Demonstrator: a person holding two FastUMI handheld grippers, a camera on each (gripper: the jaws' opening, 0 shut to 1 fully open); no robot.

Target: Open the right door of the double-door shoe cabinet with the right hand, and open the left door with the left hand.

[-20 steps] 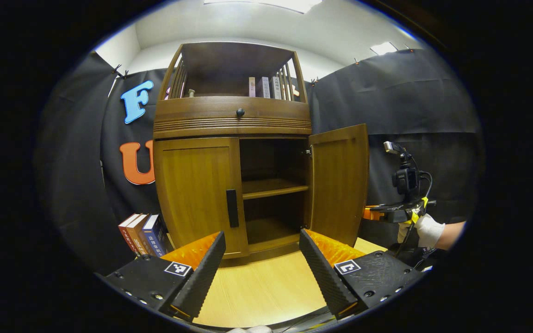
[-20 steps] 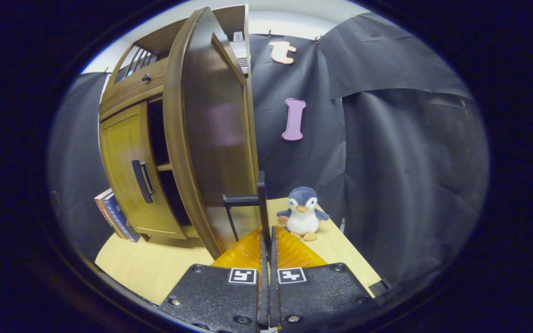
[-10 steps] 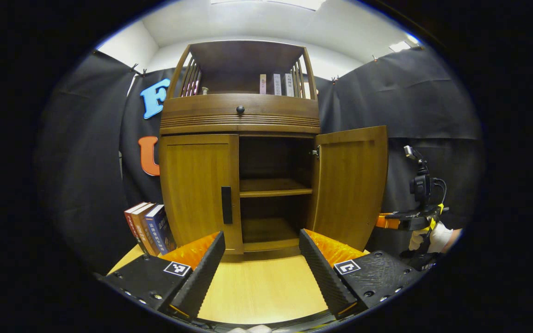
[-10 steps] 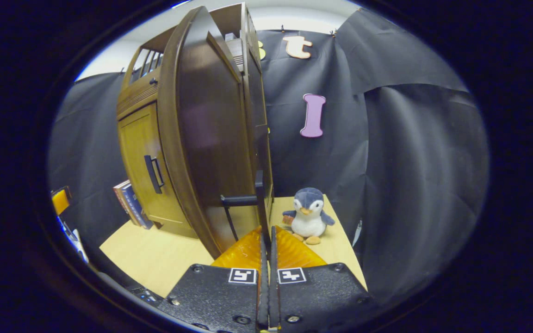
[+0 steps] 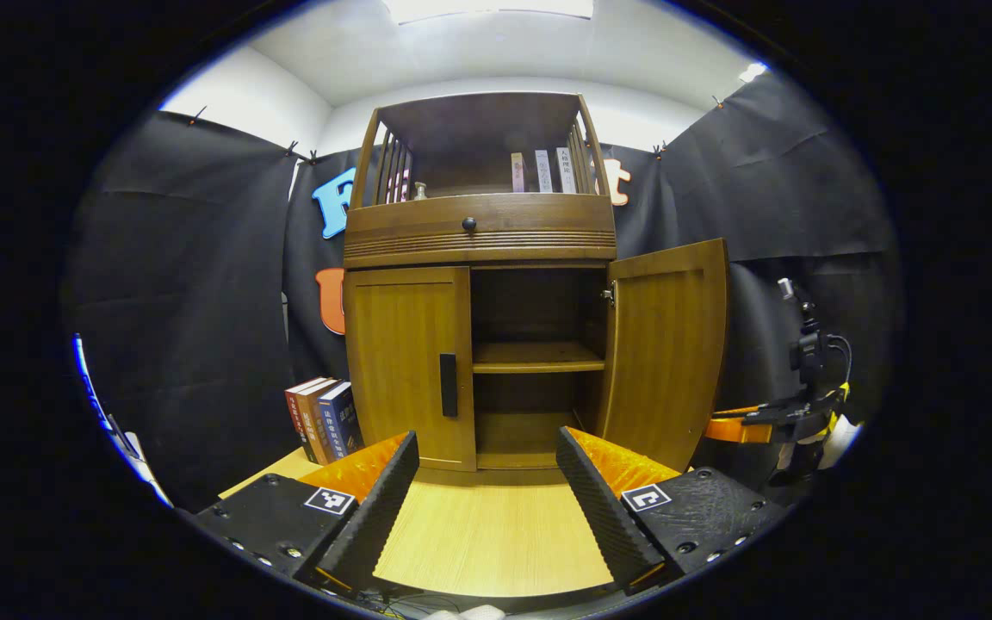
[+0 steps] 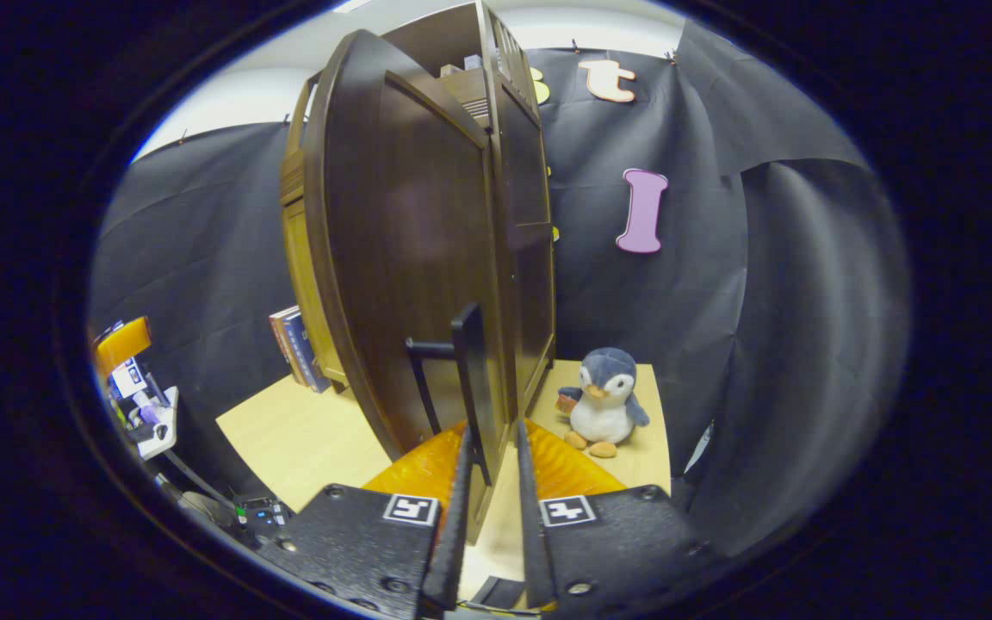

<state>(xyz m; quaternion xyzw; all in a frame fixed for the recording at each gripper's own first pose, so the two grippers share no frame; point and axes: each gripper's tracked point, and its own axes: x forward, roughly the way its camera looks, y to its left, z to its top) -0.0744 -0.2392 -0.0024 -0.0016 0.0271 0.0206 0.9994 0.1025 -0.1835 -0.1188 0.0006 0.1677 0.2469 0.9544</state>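
Note:
The wooden shoe cabinet (image 5: 479, 228) stands on the table. Its left door (image 5: 406, 362) is closed, and its dark handle (image 5: 448, 385) sits at the door's inner edge. The right door (image 5: 664, 344) is swung wide open, baring the shelves inside. My left gripper (image 5: 487, 491) hangs open in front of the cabinet, well short of the left door and holding nothing. In the right gripper view the right door (image 6: 410, 258) is seen nearly edge-on. Its black handle (image 6: 472, 379) lies between my right gripper's (image 6: 492, 435) slightly parted fingers. The right gripper (image 5: 754, 424) also shows beyond the open door.
Several books (image 5: 324, 418) lean beside the cabinet's left side. A plush penguin (image 6: 604, 405) sits on the table (image 5: 487, 534) to the cabinet's right, near the black cloth wall. More books stand on the top shelf (image 5: 539, 170). Small equipment (image 6: 143, 413) lies off the table's near-left edge.
My right gripper's fingers have parted around the right door's handle, and the door has swung further open. The left gripper has drawn back and drifted left of the cabinet.

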